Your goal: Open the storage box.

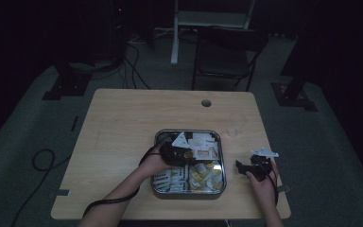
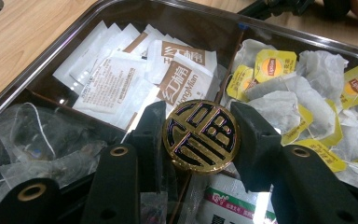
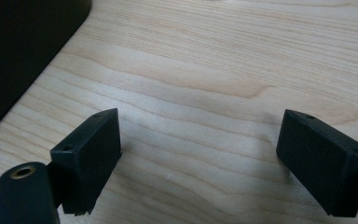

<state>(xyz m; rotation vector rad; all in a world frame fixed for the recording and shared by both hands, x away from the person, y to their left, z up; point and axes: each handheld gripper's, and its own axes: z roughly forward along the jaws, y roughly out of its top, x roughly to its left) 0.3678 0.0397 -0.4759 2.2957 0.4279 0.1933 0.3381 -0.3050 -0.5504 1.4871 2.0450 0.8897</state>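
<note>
A dark, metal-rimmed tray [image 1: 223, 163] with compartments sits at the table's front centre. It holds white sachets [image 2: 116, 74], yellow-tagged tea bags [image 2: 303, 93] and clear pouches [image 2: 28, 135]. My left gripper [image 1: 182, 153] is over the middle of the tray, shut on a round gold knob [image 2: 200, 136] with a dark emblem. The knob stands where the dividers cross; I cannot tell what it is fixed to. My right gripper [image 1: 246, 166] rests to the right of the tray. In the right gripper view it is the right gripper [image 3: 200, 149], open wide over bare wood with nothing between its jaws.
The wooden table [image 1: 123, 127] has a round cable hole [image 1: 206, 102] near its far edge. A faint clear glass [image 1: 236, 126] stands just beyond the tray's right corner. A chair [image 1: 227, 52] stands behind the table. The tray's dark edge [image 3: 18, 56] lies close to the right gripper.
</note>
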